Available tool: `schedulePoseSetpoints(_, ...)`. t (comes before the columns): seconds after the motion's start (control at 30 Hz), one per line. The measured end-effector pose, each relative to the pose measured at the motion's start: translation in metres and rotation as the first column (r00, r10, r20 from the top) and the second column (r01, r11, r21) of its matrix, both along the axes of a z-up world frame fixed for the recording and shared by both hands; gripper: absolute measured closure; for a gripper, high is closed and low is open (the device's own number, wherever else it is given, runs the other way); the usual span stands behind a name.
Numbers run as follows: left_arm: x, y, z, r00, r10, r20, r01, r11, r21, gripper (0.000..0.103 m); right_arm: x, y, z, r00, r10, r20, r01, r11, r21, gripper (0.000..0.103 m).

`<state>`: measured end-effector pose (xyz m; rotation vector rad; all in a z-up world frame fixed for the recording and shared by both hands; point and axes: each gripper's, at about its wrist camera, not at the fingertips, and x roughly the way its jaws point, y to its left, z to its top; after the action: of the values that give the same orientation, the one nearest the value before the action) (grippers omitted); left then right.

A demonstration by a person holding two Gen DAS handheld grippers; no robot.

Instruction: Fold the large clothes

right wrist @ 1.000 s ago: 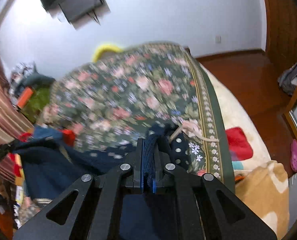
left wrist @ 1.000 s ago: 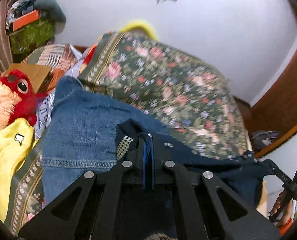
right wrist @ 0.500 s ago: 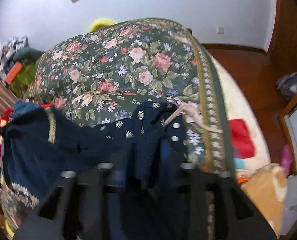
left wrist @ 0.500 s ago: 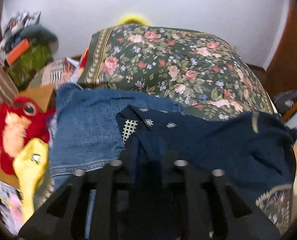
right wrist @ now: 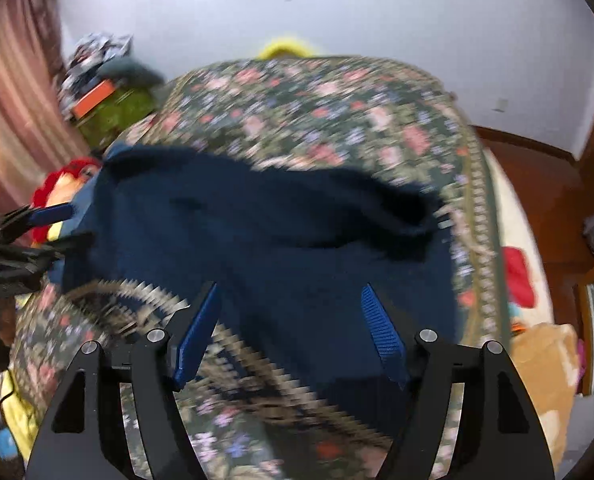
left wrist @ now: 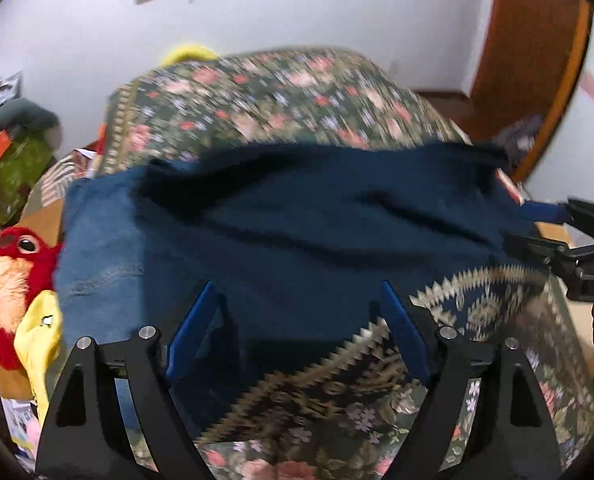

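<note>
A dark navy garment [left wrist: 317,232] with a beige zigzag-patterned border [left wrist: 469,304] lies spread across the floral bedspread [left wrist: 281,96]. It also shows in the right wrist view [right wrist: 281,248]. My left gripper [left wrist: 297,320] is open and empty above its near edge. My right gripper [right wrist: 293,320] is open and empty too. The right gripper shows at the right edge of the left wrist view [left wrist: 553,220], and the left gripper at the left edge of the right wrist view [right wrist: 37,224]. Both views are motion-blurred.
Blue jeans [left wrist: 97,248] lie under the garment at the left. A red plush toy [left wrist: 13,264] and yellow cloth [left wrist: 41,332] sit beside the bed. Boxes [right wrist: 109,108] are piled by the curtain. A red item [right wrist: 517,276] and a beige blanket [right wrist: 545,368] lie at right.
Both grippers have opened and let go of the navy garment. It has dropped and now lies spread flat on the bed, with its patterned border toward me.
</note>
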<state>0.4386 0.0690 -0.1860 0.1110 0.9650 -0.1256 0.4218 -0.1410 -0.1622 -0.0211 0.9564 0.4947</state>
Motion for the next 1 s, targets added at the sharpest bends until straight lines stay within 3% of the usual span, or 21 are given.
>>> schedulePoseSetpoints(0.07, 0.003, -0.012, -0.016, 0.999, -0.023, -0.037, 0.024, 1.000, 0.012, 0.020, 0.000, 0.014, -0.011, 0.999, 0.036, -0.034, -0.037, 0.999, -0.009, 0.025)
schedulePoseSetpoints(0.2, 0.002, -0.020, -0.033, 0.999, -0.019, -0.029, 0.020, 0.999, 0.030, 0.015, 0.004, 0.029, -0.037, 0.993, 0.068, -0.093, -0.072, 0.997, -0.033, 0.025)
schedulePoseSetpoints(0.43, -0.016, -0.001, -0.037, 1.000, -0.024, 0.006, 0.024, 0.999, 0.038, 0.011, 0.008, -0.010, -0.055, 0.990, 0.013, -0.140, -0.010, 1.000, 0.025, 0.023)
schedulePoseSetpoints(0.63, -0.036, 0.039, -0.037, 0.997, 0.080, -0.003, -0.079, 0.991, -0.104, 0.011, -0.004, -0.042, -0.055, 0.989, -0.084, -0.124, 0.082, 0.996, -0.020, 0.023)
schedulePoseSetpoints(0.77, -0.048, 0.053, -0.038, 0.986, 0.166, 0.017, -0.165, 0.986, -0.037, 0.011, -0.009, -0.067, -0.058, 0.975, -0.152, -0.161, 0.154, 0.988, 0.001, 0.023)
schedulePoseSetpoints(1.0, -0.075, 0.089, -0.053, 0.949, 0.313, -0.033, -0.314, 0.949, -0.037, 0.011, -0.024, -0.091, -0.061, 0.955, -0.236, -0.178, 0.236, 0.971, -0.023, 0.023)
